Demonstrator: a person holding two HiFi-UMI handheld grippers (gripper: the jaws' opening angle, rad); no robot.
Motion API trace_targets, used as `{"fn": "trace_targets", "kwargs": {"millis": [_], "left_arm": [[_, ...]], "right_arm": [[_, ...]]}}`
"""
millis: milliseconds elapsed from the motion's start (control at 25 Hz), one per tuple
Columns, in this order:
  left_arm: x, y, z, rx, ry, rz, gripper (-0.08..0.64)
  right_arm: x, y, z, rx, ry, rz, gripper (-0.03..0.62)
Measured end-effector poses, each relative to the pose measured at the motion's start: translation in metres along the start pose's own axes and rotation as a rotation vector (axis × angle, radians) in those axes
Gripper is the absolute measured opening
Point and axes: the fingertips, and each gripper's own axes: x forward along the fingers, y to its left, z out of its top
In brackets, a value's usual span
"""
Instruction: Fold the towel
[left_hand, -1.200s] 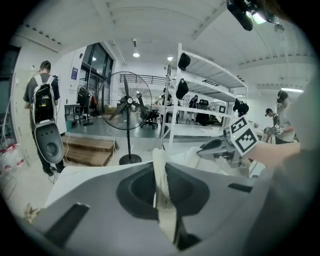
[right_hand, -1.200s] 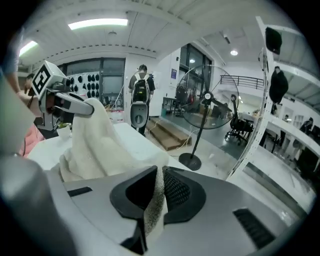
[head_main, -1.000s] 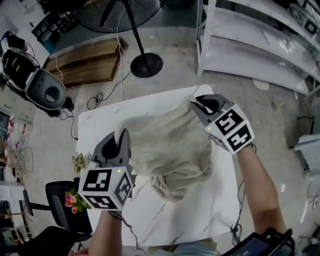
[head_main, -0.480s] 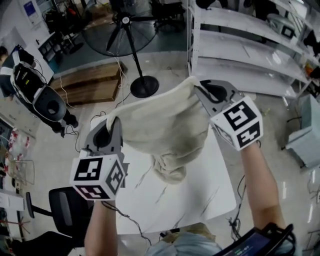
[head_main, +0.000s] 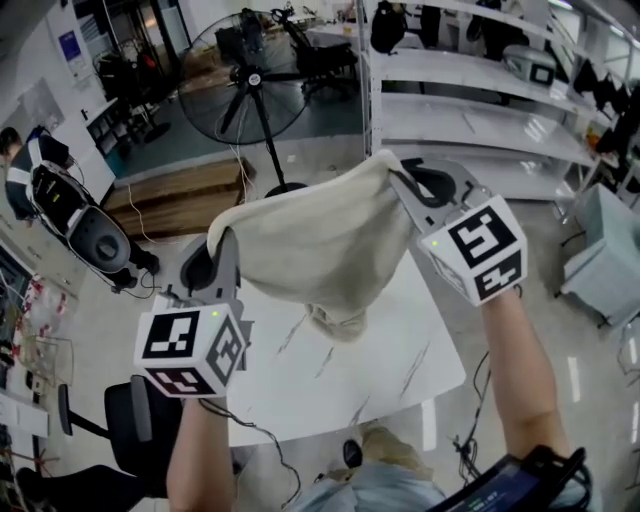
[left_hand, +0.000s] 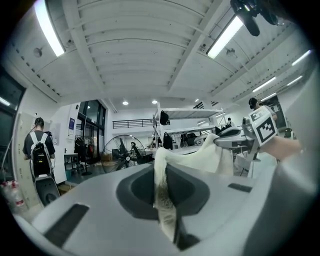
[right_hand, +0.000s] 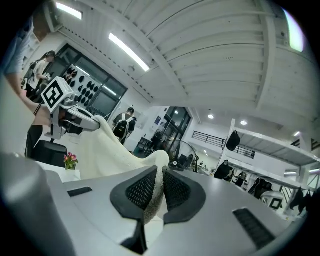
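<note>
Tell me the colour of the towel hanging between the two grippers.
The towel is plain cream-beige, unpatterned; the head view shows it best.

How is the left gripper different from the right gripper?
The left gripper sits lower in the head view; the right gripper sits higher, so the towel slopes up toward it. The left gripper points straight up the picture; the right gripper angles leftward. Both are shut on a towel corner.

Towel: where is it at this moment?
In the head view the towel hangs mid-frame over the white table, stretched between the left gripper and the right gripper, each shut on an upper corner.
</note>
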Motion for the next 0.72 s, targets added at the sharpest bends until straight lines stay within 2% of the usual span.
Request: {"fn": "trace_targets", "kwargs": {"millis": [200, 400, 560, 720], "left_arm": [[-0.043, -0.012, 0.011, -0.003, -0.022, 0.005, 0.017], [-0.075, -0.035, 0.005, -0.016, -0.020, 0.006, 0.017], [-0.106, -0.055, -0.020, -0.030, 0.007, 0.014, 0.017], [-0.141, -0.087, -0.067, -0.067, 0.073, 0.010, 0.017]], "right_arm": [[-0.041, 0.019, 0.019, -0.010, -0.019, -0.014, 0.038], [-0.080, 0.033, 0.016, -0.018, -0.033, -0.017, 0.038], [-0.117, 0.056, 0.004, -0.012, -0.040, -0.001, 0.038], [-0.162, 0.088, -0.031, 0.023, -0.011, 0.019, 0.038]]}}
